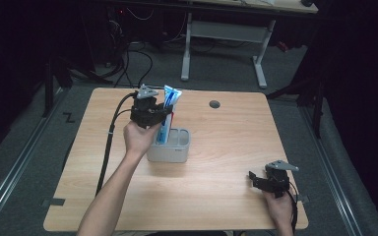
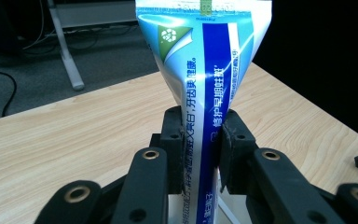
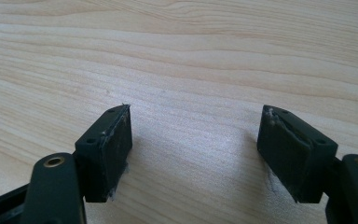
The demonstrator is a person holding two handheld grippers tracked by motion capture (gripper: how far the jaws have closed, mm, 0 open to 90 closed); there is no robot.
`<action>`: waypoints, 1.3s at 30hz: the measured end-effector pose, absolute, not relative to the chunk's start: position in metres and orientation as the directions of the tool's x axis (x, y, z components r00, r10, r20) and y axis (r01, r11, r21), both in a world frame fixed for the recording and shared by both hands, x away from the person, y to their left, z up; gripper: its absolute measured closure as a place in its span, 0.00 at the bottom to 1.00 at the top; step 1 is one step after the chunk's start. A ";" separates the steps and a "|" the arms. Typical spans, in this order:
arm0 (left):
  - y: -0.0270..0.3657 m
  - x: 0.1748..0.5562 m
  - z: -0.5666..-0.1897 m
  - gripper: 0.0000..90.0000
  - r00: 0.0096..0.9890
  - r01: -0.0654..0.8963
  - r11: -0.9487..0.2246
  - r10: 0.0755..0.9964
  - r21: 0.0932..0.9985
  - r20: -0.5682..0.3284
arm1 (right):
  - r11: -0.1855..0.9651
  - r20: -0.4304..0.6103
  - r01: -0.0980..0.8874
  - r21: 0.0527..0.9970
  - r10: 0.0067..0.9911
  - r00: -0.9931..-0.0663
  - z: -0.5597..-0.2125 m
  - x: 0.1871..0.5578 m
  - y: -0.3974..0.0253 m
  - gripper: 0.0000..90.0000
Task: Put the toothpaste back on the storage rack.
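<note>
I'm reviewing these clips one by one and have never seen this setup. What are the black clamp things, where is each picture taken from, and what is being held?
A person works at a wooden table, holding a two-jaw hand gripper in each hand. The high view looks down from above; each of the other two pictures comes from a camera riding on one gripper. The left gripper is shut on a blue and white toothpaste tube, which stands in a grey holder with its flat crimped end up. The right gripper rests low over bare wood near the table's front edge, jaws apart and holding nothing.
</note>
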State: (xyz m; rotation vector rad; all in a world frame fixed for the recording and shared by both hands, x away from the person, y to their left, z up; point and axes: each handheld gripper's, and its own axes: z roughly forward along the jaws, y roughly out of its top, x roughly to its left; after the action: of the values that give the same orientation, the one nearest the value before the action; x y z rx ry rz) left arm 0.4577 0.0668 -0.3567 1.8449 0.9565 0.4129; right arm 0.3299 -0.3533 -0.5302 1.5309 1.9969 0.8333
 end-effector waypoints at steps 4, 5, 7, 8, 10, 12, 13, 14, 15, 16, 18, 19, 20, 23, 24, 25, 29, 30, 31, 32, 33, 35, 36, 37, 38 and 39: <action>0.068 0.457 -0.359 0.83 0.632 0.433 -0.207 0.764 0.877 -0.131 | 0.187 -0.014 0.670 0.718 0.967 -0.255 -0.530 0.330 -0.353 0.29; 0.068 0.457 -0.360 0.83 0.632 0.434 -0.210 0.764 0.876 -0.130 | 0.188 -0.014 0.670 0.718 0.967 -0.255 -0.530 0.330 -0.353 0.29; 0.068 0.457 -0.362 0.83 0.631 0.436 -0.212 0.765 0.875 -0.130 | 0.186 -0.014 0.671 0.718 0.967 -0.254 -0.530 0.330 -0.353 0.29; 0.068 0.457 -0.363 0.83 0.633 0.436 -0.216 0.764 0.873 -0.127 | 0.187 -0.014 0.670 0.718 0.967 -0.255 -0.530 0.330 -0.353 0.29; 0.069 0.456 -0.367 0.83 0.632 0.439 -0.210 0.763 0.874 -0.134 | 0.187 -0.014 0.670 0.718 0.967 -0.255 -0.530 0.330 -0.353 0.29; 0.069 0.455 -0.370 0.83 0.631 0.441 -0.205 0.763 0.874 -0.139 | 0.187 -0.014 0.671 0.718 0.967 -0.254 -0.530 0.330 -0.353 0.29; 0.069 0.455 -0.371 0.83 0.629 0.441 -0.206 0.765 0.873 -0.138 | 0.188 -0.015 0.670 0.718 0.967 -0.255 -0.530 0.330 -0.353 0.29; 0.069 0.455 -0.372 0.83 0.629 0.442 -0.209 0.765 0.872 -0.136 | 0.188 -0.015 0.670 0.718 0.967 -0.255 -0.530 0.330 -0.353 0.29; 0.069 0.455 -0.374 0.83 0.627 0.443 -0.209 0.767 0.872 -0.135 | 0.186 -0.014 0.671 0.718 0.967 -0.253 -0.530 0.330 -0.353 0.29; 0.069 0.454 -0.375 0.83 0.626 0.444 -0.211 0.768 0.871 -0.133 | 0.187 -0.014 0.671 0.718 0.967 -0.255 -0.530 0.330 -0.353 0.29; 0.069 0.454 -0.376 0.83 0.625 0.444 -0.212 0.770 0.870 -0.132 | 0.186 -0.014 0.671 0.717 0.967 -0.254 -0.530 0.330 -0.353 0.29; 0.069 0.454 -0.377 0.83 0.624 0.445 -0.212 0.770 0.870 -0.132 | 0.187 -0.014 0.671 0.717 0.967 -0.254 -0.530 0.330 -0.353 0.29; 0.069 0.454 -0.377 0.83 0.623 0.446 -0.212 0.771 0.869 -0.131 | 0.187 -0.013 0.671 0.717 0.967 -0.255 -0.530 0.330 -0.353 0.29; 0.069 0.453 -0.379 0.83 0.621 0.446 -0.222 0.774 0.867 -0.121 | 0.186 -0.014 0.671 0.717 0.967 -0.254 -0.530 0.330 -0.353 0.29; 0.069 0.453 -0.379 0.83 0.620 0.445 -0.226 0.776 0.867 -0.116 | 0.185 -0.012 0.672 0.718 0.967 -0.253 -0.530 0.330 -0.353 0.29; 0.069 0.453 -0.380 0.83 0.620 0.444 -0.227 0.776 0.867 -0.114 | 0.185 -0.012 0.672 0.717 0.967 -0.253 -0.530 0.330 -0.353 0.29; 0.070 0.452 -0.383 0.82 0.618 0.449 -0.225 0.777 0.865 -0.118 | 0.185 -0.012 0.672 0.717 0.967 -0.253 -0.530 0.330 -0.353 0.29; 0.071 0.452 -0.384 0.82 0.616 0.450 -0.225 0.779 0.864 -0.118 | 0.185 -0.012 0.672 0.717 0.967 -0.253 -0.530 0.330 -0.353 0.29; 0.071 0.452 -0.385 0.82 0.614 0.452 -0.223 0.780 0.864 -0.120 | 0.185 -0.012 0.671 0.718 0.967 -0.253 -0.530 0.330 -0.353 0.29; 0.071 0.452 -0.386 0.82 0.613 0.454 -0.225 0.781 0.862 -0.119 | 0.185 -0.012 0.672 0.717 0.967 -0.253 -0.530 0.330 -0.353 0.29; 0.072 0.452 -0.386 0.82 0.613 0.455 -0.224 0.781 0.862 -0.120 | 0.185 -0.012 0.672 0.717 0.967 -0.253 -0.530 0.330 -0.353 0.29; 0.072 0.452 -0.388 0.82 0.612 0.457 -0.224 0.782 0.861 -0.121 | 0.185 -0.012 0.672 0.717 0.967 -0.253 -0.530 0.330 -0.353 0.29; 0.073 0.452 -0.388 0.82 0.612 0.458 -0.226 0.782 0.860 -0.120 | 0.185 -0.012 0.672 0.718 0.967 -0.253 -0.530 0.330 -0.353 0.29; 0.073 0.451 -0.389 0.82 0.610 0.459 -0.224 0.783 0.860 -0.122 | 0.185 -0.012 0.672 0.717 0.967 -0.253 -0.530 0.330 -0.353 0.29; 0.073 0.451 -0.389 0.82 0.610 0.460 -0.226 0.783 0.858 -0.121 | 0.185 -0.012 0.672 0.717 0.967 -0.253 -0.530 0.330 -0.353 0.29; 0.073 0.451 -0.389 0.82 0.610 0.462 -0.230 0.783 0.857 -0.119 | 0.185 -0.012 0.672 0.717 0.967 -0.253 -0.530 0.330 -0.353 0.29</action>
State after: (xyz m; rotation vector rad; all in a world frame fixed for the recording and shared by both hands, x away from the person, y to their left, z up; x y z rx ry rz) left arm 0.4515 0.0728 -0.3894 1.8758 0.9973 0.4206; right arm 0.3298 -0.3529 -0.5302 1.5333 1.9965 0.8331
